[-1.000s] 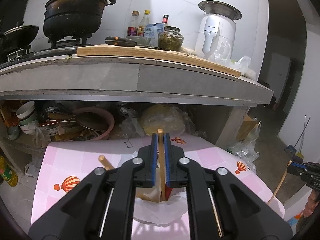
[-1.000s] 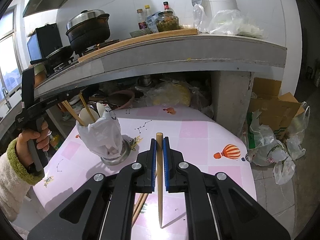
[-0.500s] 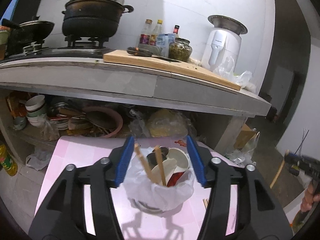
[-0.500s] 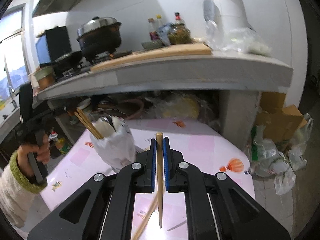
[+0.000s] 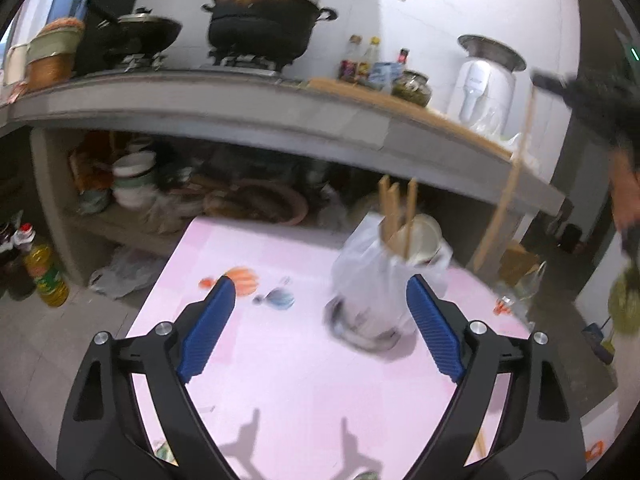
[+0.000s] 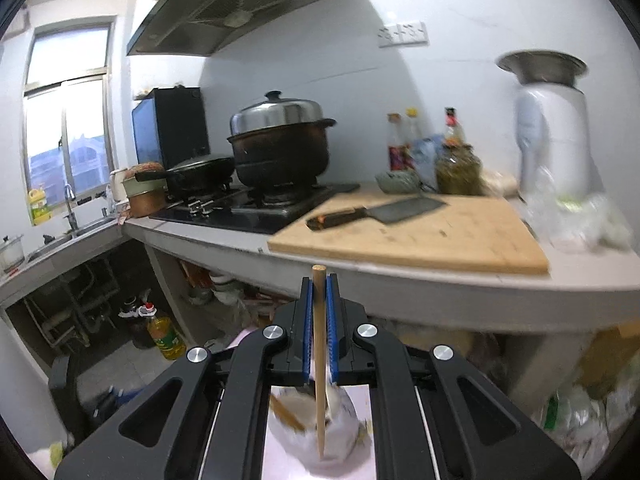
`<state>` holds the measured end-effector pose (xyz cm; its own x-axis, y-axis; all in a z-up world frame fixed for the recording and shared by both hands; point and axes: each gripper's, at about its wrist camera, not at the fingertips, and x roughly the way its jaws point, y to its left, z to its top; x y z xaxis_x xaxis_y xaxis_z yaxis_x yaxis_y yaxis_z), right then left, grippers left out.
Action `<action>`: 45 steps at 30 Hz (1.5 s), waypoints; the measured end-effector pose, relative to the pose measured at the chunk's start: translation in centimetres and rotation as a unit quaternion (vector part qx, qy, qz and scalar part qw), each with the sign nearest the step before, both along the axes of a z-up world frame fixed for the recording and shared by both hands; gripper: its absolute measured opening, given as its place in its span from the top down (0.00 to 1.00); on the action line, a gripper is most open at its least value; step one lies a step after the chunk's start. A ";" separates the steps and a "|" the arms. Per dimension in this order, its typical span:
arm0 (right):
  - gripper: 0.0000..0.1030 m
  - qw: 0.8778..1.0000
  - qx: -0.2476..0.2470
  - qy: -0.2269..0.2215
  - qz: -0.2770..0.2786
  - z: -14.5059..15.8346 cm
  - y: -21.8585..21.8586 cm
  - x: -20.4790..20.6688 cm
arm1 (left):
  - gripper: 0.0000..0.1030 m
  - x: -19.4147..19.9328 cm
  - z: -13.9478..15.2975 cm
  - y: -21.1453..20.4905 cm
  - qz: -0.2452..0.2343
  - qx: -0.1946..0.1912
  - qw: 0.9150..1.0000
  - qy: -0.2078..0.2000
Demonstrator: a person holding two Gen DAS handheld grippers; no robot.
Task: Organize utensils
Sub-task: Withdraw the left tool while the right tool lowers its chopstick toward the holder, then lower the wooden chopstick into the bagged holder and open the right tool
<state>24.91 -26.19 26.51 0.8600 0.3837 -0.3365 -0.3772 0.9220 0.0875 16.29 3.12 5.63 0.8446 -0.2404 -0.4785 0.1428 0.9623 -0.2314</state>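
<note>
Wooden chopstick (image 6: 319,364) is clamped upright in the right gripper (image 6: 319,332), tip hanging over the holder (image 6: 316,436) below. Not dropped in yet. Holder (image 5: 384,280) is wrapped in a white bag, standing on the pink table (image 5: 288,372), and already has three chopsticks (image 5: 394,210) plus what looks like a white spoon; blur makes that last one a guess. Left gripper (image 5: 316,320) has nothing between its jaws, which are opening wide, the holder just ahead of its right pad. From the left view the right-hand chopstick (image 5: 505,196) hangs beside the holder.

Progress estimate: mostly loaded, one stick in transit. Something thin and tan lies at the table's near right edge, possibly another stick.

Room: small kitchen, grey counter (image 6: 440,280) with cutting board (image 6: 416,236), cleaver (image 6: 380,212), pot (image 6: 280,140) on the stove, cluttered shelf under it.
</note>
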 end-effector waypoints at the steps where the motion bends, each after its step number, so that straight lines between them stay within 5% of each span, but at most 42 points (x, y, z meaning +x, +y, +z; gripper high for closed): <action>1: 0.93 1.000 -0.006 0.001 -0.001 -0.2 0.7 0.8 | 0.19 -0.3 -0.6 0.4 0.003 0.002 1.000 0.008; 11: 0.93 0.999 -0.023 0.024 0.003 -3.9 4.2 6.2 | 0.19 -3.0 -4.7 4.1 0.038 -0.005 0.998 0.055; 19: 0.93 0.998 -0.033 0.047 -0.001 -7.6 5.3 8.2 | 0.19 -2.9 -4.9 5.0 0.051 -0.008 0.997 0.055; 32: 0.93 0.995 -0.038 0.088 0.018 -13.6 5.1 7.6 | 0.19 -2.5 -5.4 4.5 0.042 -0.009 0.997 0.064; 45: 0.93 0.994 -0.047 0.097 0.023 -15.2 4.8 7.0 | 0.19 -2.5 -5.6 4.4 0.047 -0.017 0.996 0.068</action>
